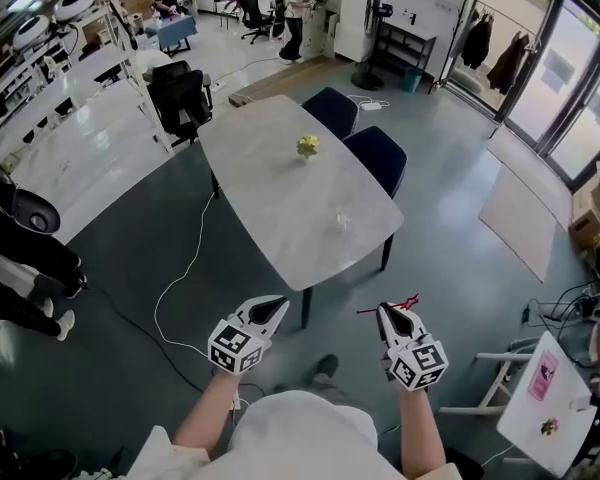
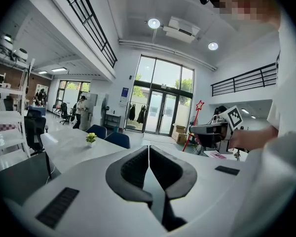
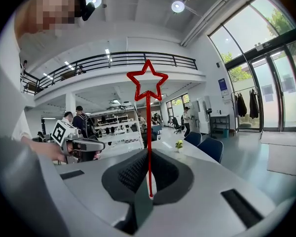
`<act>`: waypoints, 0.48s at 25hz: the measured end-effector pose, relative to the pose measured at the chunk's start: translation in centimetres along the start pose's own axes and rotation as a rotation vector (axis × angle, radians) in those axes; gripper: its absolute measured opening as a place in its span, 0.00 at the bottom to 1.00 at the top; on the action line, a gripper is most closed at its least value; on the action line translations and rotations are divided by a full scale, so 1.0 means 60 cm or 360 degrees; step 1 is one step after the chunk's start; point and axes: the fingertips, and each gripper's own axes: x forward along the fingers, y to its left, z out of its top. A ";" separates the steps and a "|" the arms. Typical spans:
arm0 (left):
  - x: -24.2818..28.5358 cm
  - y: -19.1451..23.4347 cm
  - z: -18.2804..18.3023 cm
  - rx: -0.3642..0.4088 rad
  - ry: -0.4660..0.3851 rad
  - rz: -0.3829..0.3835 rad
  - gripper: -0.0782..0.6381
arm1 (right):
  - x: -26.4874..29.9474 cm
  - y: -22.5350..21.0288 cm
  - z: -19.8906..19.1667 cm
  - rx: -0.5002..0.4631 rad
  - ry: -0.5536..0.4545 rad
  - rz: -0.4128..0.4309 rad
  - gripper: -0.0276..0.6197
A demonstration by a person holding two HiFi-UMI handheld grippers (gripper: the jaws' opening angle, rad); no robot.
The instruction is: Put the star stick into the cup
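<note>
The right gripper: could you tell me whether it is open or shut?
Shut: the right gripper clamps the star stick between its fingers.

Landmark: table (image 1: 270,183). On it: plant pot (image 1: 307,146) toward the far end, cup (image 1: 342,221) nearer, by the right edge, well apart from the pot. Chairs (image 1: 377,156), two side by side, at the table's far right side. Office chair (image 1: 180,98) off its far left corner. Cable (image 1: 185,268) on the floor left of the table. Short of the near end — left gripper (image 1: 278,308) to the left, right gripper (image 1: 388,313) to the right, star stick (image 3: 149,127) between the right one's jaws.
</note>
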 end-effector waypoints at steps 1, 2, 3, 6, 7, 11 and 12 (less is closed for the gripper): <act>0.020 0.003 0.005 0.0001 0.0003 0.0007 0.14 | 0.009 -0.019 0.004 -0.0009 0.0001 0.0010 0.07; 0.040 0.005 0.011 0.0002 0.0005 0.0015 0.14 | 0.017 -0.038 0.008 -0.0015 0.0006 0.0018 0.07; 0.061 0.007 0.017 0.0003 0.0005 0.0024 0.14 | 0.024 -0.059 0.011 -0.0017 0.0012 0.0028 0.07; 0.125 0.011 0.035 0.0002 0.0000 0.0048 0.14 | 0.046 -0.120 0.019 -0.0017 0.0028 0.0061 0.07; 0.144 0.013 0.040 0.0001 0.0000 0.0055 0.14 | 0.054 -0.140 0.023 -0.0015 0.0029 0.0071 0.07; 0.214 0.022 0.059 -0.0009 0.0005 0.0093 0.14 | 0.084 -0.207 0.040 -0.0019 0.0039 0.0117 0.07; 0.231 0.023 0.063 -0.0010 0.0006 0.0101 0.14 | 0.089 -0.223 0.042 -0.0018 0.0044 0.0131 0.07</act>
